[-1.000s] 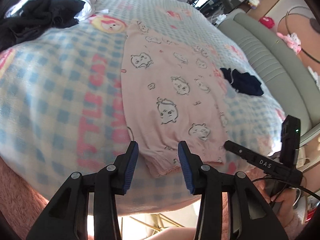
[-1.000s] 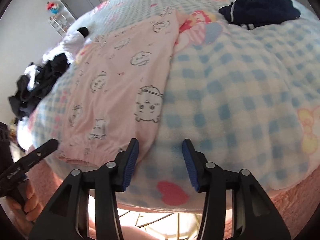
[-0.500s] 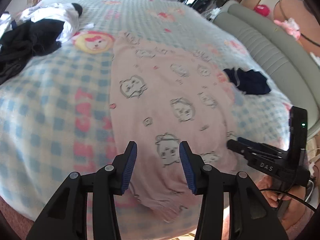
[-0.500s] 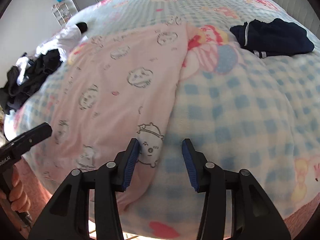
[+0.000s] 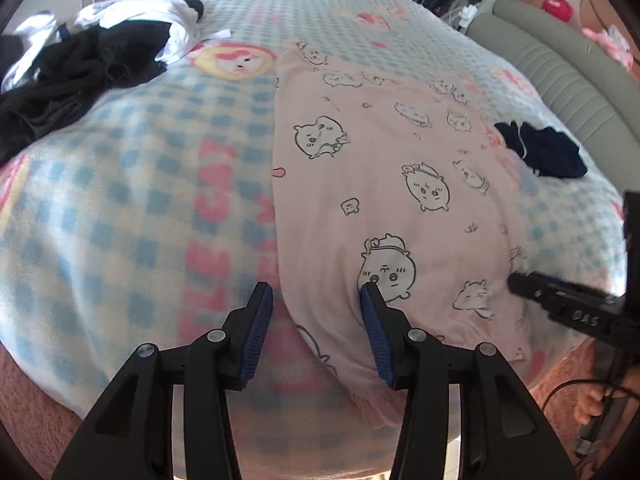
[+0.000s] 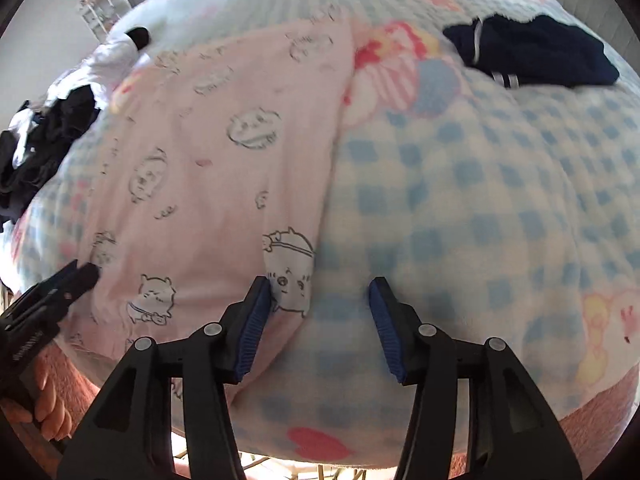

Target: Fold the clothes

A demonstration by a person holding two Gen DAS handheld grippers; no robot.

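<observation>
Pink garment (image 5: 384,184): soft, light, limp; I'd pinch near hem corners. Left gripper (image 5: 316,296) and right gripper (image 6: 320,290) gape wide, empty.

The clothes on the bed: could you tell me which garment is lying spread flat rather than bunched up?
The pink cartoon-print garment, which lies between the open left gripper and right gripper. The navy garment and the black-and-white pile are crumpled.

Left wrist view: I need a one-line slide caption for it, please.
Open left gripper straddles the left edge of pink printed pajama pants on a checked blanket; right gripper alongside.
</observation>
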